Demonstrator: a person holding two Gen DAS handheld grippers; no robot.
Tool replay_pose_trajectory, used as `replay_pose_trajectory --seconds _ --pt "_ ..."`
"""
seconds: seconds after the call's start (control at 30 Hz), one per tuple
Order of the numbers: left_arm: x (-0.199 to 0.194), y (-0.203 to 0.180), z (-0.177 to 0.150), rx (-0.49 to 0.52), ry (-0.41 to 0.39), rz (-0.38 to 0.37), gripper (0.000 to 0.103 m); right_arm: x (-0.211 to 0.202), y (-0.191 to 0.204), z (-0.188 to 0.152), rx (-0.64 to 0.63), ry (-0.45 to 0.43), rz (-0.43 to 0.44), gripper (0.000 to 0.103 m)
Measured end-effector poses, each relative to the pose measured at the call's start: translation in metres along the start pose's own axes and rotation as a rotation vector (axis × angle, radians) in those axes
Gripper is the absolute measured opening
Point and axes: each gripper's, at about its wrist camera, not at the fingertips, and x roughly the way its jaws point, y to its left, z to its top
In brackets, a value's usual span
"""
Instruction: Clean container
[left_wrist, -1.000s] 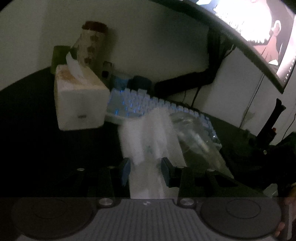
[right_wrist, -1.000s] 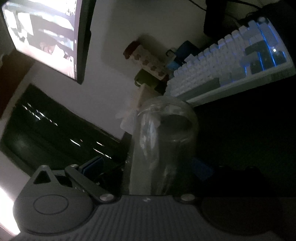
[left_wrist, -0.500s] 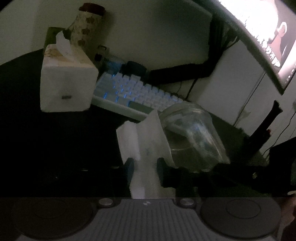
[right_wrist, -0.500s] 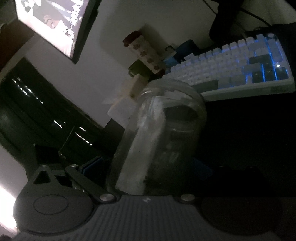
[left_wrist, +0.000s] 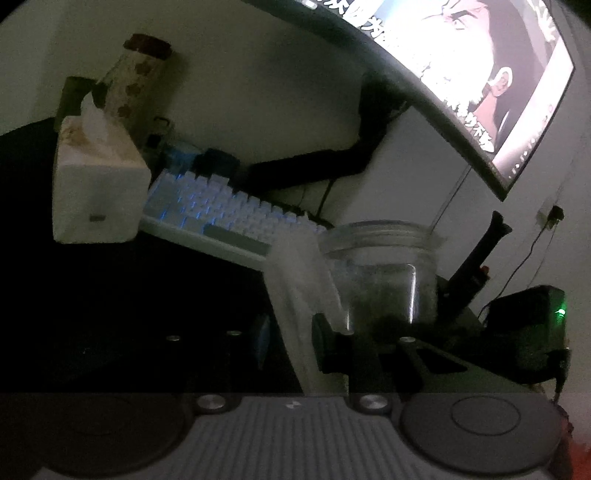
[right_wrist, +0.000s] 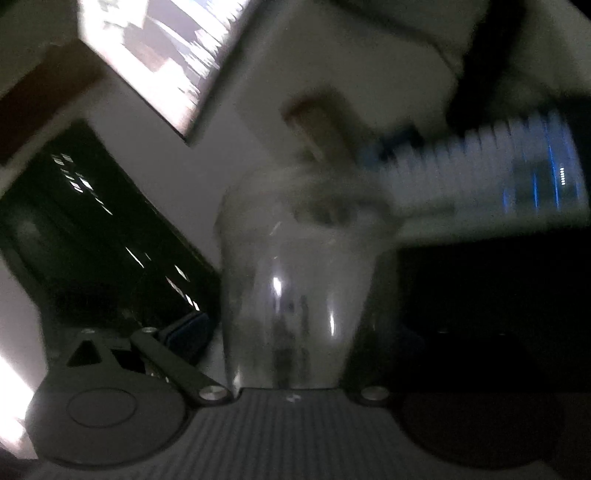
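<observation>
Left wrist view shows the clear plastic jar (left_wrist: 380, 266) standing nearly upright just right of centre, its long axis vertical and its open, threaded mouth pointing up toward the curved monitor (left_wrist: 461, 74). The jar is see-through, smeared and cloudy inside, with a bright streak of reflected light down its wall. Just left of it, touching its shoulder, a strip of white tissue (left_wrist: 299, 295) rises from the left gripper (left_wrist: 291, 343), whose jaws are pinched together on the tissue's lower part after closing further in the last second. Behind lie a white backlit keyboard (left_wrist: 221, 210), a white tissue box (left_wrist: 96, 184) and a patterned tube with a dark red cap (left_wrist: 133, 81). In the right wrist view, heavily blurred, the jar (right_wrist: 295, 288) fills the middle, base toward the camera and mouth pointing away toward the keyboard (right_wrist: 480, 170). The right gripper (right_wrist: 291, 332) is clamped around the jar's body, a blue-padded finger (right_wrist: 188, 328) against its left side.
</observation>
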Motion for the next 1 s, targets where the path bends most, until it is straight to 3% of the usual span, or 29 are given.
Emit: replay_pose_trajectory --seconds 0.1,0.13,0.2,0.3,0.4,0.5,0.57,0.63,0.7,0.77,0.83,0.9,1.0 --pt "-0.004 0.003 0.001 -0.025 -0.017 -0.068 0.021 -0.013 0.018 -0.007 -0.174 -0.069 0.013 0.102" --pt "-0.004 0.005 0.002 -0.04 -0.019 -0.097 0.022 -0.017 0.025 -0.011 -0.247 -0.084 0.012 0.097" --pt "-0.004 0.006 0.003 -0.061 -0.017 -0.147 0.023 -0.021 0.039 -0.021 -0.38 -0.085 0.006 0.095" --pt "-0.01 0.0 0.004 -0.039 -0.049 -0.165 0.023 -0.025 0.055 -0.036 -0.506 -0.071 0.008 0.096" --pt "-0.016 -0.005 0.006 -0.023 -0.059 -0.172 0.023 -0.026 0.057 -0.042 -0.518 -0.075 -0.019 0.096" --pt "-0.014 -0.008 0.006 0.015 -0.052 -0.114 0.023 -0.03 0.053 -0.04 -0.481 -0.081 -0.023 0.097" --pt "-0.009 -0.006 0.005 0.05 -0.018 -0.049 0.035 -0.035 0.053 -0.038 -0.465 -0.085 -0.022 0.1" --pt "-0.003 -0.004 0.004 0.086 0.045 -0.009 0.052 -0.041 0.052 -0.04 -0.456 -0.081 -0.016 0.102" --pt "0.004 -0.004 0.002 0.153 0.105 0.027 0.062 -0.047 0.052 -0.041 -0.458 -0.081 -0.016 0.103" --pt "0.014 -0.013 0.0 0.29 0.14 0.109 0.075 -0.051 0.052 -0.042 -0.454 -0.088 -0.016 0.103" --pt "0.024 -0.024 -0.003 0.442 0.156 0.2 0.097 -0.053 0.052 -0.042 -0.452 -0.088 -0.012 0.103" --pt "0.037 -0.033 -0.005 0.579 0.195 0.233 0.101 -0.053 0.051 -0.041 -0.45 -0.093 -0.02 0.103" --pt "0.053 -0.042 -0.009 0.69 0.245 0.232 0.101 -0.054 0.047 -0.04 -0.437 -0.096 -0.026 0.103"
